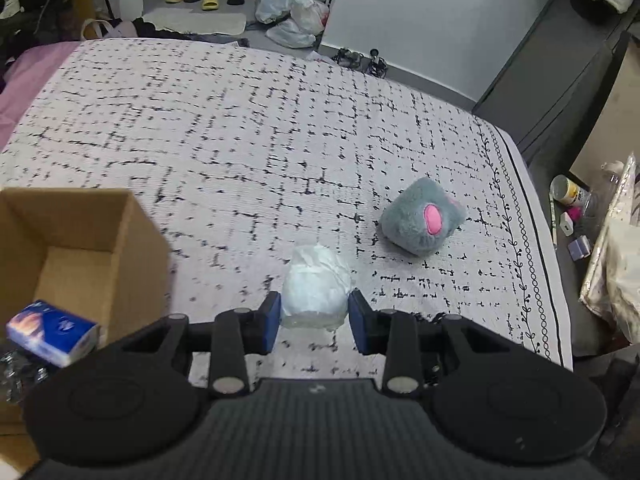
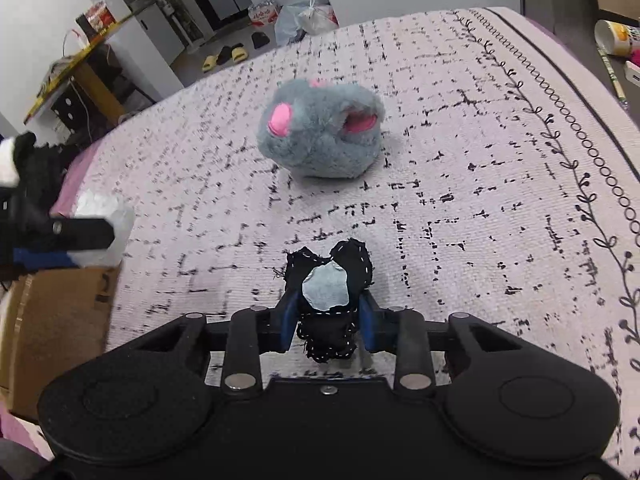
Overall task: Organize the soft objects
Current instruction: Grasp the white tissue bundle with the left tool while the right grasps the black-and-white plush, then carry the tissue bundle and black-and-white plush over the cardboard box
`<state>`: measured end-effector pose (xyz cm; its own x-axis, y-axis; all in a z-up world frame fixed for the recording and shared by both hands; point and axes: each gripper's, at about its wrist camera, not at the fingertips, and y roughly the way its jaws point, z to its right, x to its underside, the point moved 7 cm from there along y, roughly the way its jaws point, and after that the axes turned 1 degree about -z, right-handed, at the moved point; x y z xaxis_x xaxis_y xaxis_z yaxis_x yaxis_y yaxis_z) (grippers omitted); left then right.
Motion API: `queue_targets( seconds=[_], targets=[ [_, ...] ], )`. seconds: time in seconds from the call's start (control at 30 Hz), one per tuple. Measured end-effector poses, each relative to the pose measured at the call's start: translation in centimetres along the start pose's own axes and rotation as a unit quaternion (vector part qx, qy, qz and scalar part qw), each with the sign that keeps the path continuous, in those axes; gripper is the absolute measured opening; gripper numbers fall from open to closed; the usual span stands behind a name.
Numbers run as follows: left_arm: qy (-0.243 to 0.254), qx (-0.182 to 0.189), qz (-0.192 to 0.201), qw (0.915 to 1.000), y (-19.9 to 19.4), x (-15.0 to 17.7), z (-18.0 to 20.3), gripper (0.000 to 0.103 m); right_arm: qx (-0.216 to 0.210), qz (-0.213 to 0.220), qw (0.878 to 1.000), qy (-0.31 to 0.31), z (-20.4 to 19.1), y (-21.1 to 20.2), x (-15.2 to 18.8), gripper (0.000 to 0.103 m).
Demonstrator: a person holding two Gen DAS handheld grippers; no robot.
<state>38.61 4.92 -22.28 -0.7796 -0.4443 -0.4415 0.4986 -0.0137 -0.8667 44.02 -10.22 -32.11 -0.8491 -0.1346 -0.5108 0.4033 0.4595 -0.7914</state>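
My left gripper (image 1: 313, 312) is shut on a white crumpled soft bundle (image 1: 314, 286) and holds it over the bed, just right of a cardboard box (image 1: 76, 232). The box holds a blue tissue pack (image 1: 52, 332). A grey plush toy with pink ears (image 1: 422, 216) lies on the bedspread to the right; it also shows in the right wrist view (image 2: 320, 132), ahead of my right gripper (image 2: 328, 320). The right gripper is shut on a small black stitched fabric toy with a grey patch (image 2: 326, 300). The left gripper with its bundle (image 2: 100, 224) shows at the left, above the box (image 2: 60, 320).
The bed has a white bedspread with black marks (image 1: 240, 128). Its right edge drops to a dark side table with a cup and small items (image 1: 568, 200). Slippers and plastic bags (image 1: 296, 8) lie on the floor beyond the bed.
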Motion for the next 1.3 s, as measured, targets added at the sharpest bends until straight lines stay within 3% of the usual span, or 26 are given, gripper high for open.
queue_targets(
  seconds=[0.5, 1.3],
  targets=[
    [-0.009, 0.009, 0.023, 0.9997, -4.9, 1.5, -3.9, 0.035, 0.022, 0.033, 0.999, 0.003, -1.7, -6.1, 0.5, 0.031],
    [-0.046, 0.015, 0.057, 0.9972, -9.7, 2.0, -10.4, 0.035, 0.017, 0.068, 0.997, -0.013, -8.9, -10.1, -0.2, 0.032]
  ],
)
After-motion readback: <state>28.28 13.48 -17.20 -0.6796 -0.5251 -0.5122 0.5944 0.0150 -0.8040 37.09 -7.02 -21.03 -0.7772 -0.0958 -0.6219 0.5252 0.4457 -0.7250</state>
